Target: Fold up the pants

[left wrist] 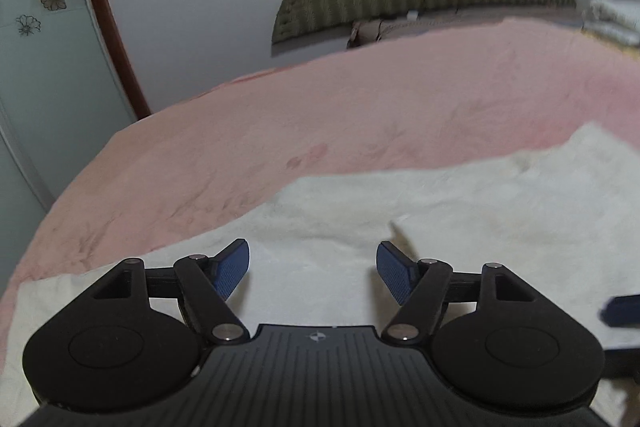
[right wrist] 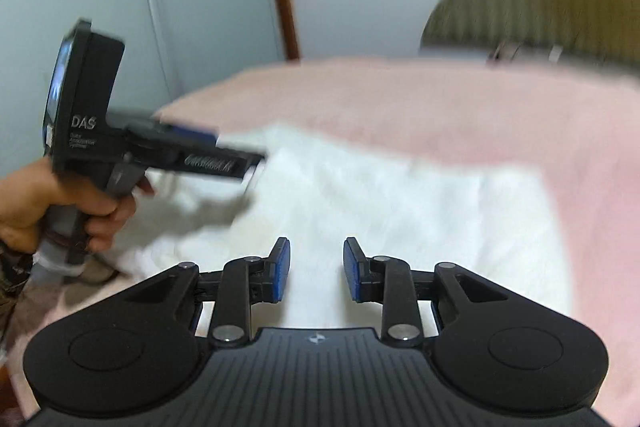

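left hand-held gripper (left wrist: 313,269): wide, empty | right hand-held gripper (right wrist: 317,269): narrow gap, empty | white pants (left wrist: 440,211): flat on pink bed (left wrist: 320,107), 12 o'clock of both | advice: pinch near edge, fold evenly.

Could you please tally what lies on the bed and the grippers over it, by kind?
White pants: 1
Pink bed cover: 1
Grippers: 2, left gripper and right gripper, both open
Total: 4
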Motion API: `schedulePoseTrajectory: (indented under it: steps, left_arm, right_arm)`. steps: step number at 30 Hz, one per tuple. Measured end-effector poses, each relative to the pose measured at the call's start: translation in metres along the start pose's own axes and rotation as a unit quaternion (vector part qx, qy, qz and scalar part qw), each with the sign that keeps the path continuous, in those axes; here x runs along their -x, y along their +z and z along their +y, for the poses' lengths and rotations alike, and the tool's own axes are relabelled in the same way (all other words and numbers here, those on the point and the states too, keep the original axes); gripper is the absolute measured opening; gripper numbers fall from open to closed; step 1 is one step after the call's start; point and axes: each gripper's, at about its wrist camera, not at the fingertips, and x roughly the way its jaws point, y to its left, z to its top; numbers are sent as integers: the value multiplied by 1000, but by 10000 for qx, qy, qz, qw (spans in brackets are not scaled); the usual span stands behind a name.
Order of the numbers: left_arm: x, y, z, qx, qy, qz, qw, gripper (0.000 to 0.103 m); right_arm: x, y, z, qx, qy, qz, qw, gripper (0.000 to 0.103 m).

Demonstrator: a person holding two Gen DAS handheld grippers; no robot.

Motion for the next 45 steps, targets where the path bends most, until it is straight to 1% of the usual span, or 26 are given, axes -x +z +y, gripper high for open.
schedulePoseTrajectory:
  steps: [2, 4, 6, 7, 9, 11, 13, 16, 18, 20, 22, 24, 25, 27, 29, 30, 31, 32, 33, 34, 37, 39, 42, 43, 44, 45]
  left_arm:
    - [-8, -3, 7, 9, 257, 147, 9996, 74]
    - [-3, -5, 19, 216, 344, 101, 9991, 74]
    - [5, -7, 34, 523, 216, 108, 9983, 76]
    - [9, -10, 40, 699, 97, 145, 9974, 80]
    - [14, -18, 49, 955, -150, 265, 9950, 85]
    - [17, -30, 48, 908, -273, 360, 9948, 88]
    - [19, -41, 43, 693, -192, 271, 9970, 91]
    - [24, -43, 46, 871, -173, 257, 9957, 91]
    - [30, -39, 51, 1198, -257, 238, 9922, 90]
    - [40, -36, 58, 1544, -501, 114, 9867, 90]
    - [51, -32, 63, 1894, -774, 1, 9788, 90]
    - [59, -30, 67, 2200, -1158, 6, 9686, 90]
    - [60, -29, 68, 2357, -1404, 58, 9616, 90]
    - [63, -31, 70, 2675, -1906, 176, 9443, 90]
    - [62, -34, 71, 3027, -2354, 309, 9230, 90]
    - [60, -35, 71, 3204, -2551, 391, 9115, 90]
    - [57, -37, 72, 3368, -2753, 484, 8991, 90]
    - [54, -39, 72, 3503, -2947, 573, 8872, 90]
    - [50, -41, 71, 3646, -3143, 663, 8740, 90]
    - [45, -42, 70, 3768, -3350, 738, 8604, 90]
    - [35, -43, 61, 3993, -3883, 893, 8257, 90]
    - [26, -44, 55, 4174, -4098, 1055, 8042, 90]
    - [6, -47, 44, 4538, -4306, 1269, 7698, 90]
    - [-1, -48, 41, 4648, -4337, 1388, 7593, 87]
    - [-7, -50, 38, 4749, -4320, 1493, 7520, 79]
    - [-13, -52, 37, 4832, -4299, 1541, 7469, 69]
  right_arm:
    - [0, -2, 16, 437, -221, -46, 9988, 28]
    - [6, 0, 31, 794, -296, -250, 9961, 29]
    - [14, 2, 40, 1088, -164, -481, 9928, 29]
    - [17, 2, 45, 1247, -116, -531, 9907, 29]
    - [22, 0, 56, 1615, -98, -482, 9857, 29]
    - [17, -6, 69, 1961, -150, -435, 9795, 29]
    - [12, -13, 77, 2215, -255, -347, 9742, 29]
    - [9, -20, 79, 2366, -341, -251, 9707, 29]
    - [3, -20, 82, 2488, -392, -262, 9674, 29]
    - [-5, -23, 86, 2700, -490, -264, 9613, 29]
    - [-7, -33, 98, 3124, -671, -344, 9470, 29]
    - [-11, -42, 107, 3634, -942, -436, 9259, 29]
    - [-14, -45, 109, 3773, -1103, -482, 9182, 29]
    - [-22, -49, 111, 3963, -1541, -511, 9036, 29]
    - [-33, -53, 109, 4209, -1877, -438, 8864, 28]
    - [-33, -53, 107, 4218, -1855, -421, 8865, 28]
    - [-30, -51, 106, 4103, -1706, -457, 8947, 25]
    - [-26, -47, 103, 3915, -1532, -487, 9060, 19]
    - [-21, -42, 100, 3691, -1382, -531, 9175, 11]
    - [-18, -38, 96, 3504, -1316, -596, 9254, 11]
    - [-7, -26, 79, 2868, -1035, -707, 9498, 11]
    - [3, -18, 66, 2391, -824, -769, 9644, 11]
    - [14, -12, 52, 1958, -595, -860, 9750, 11]
    - [17, -11, 50, 1864, -536, -877, 9771, 11]
    - [19, -10, 48, 1797, -488, -878, 9786, 11]
    - [20, -10, 47, 1773, -440, -861, 9794, 11]
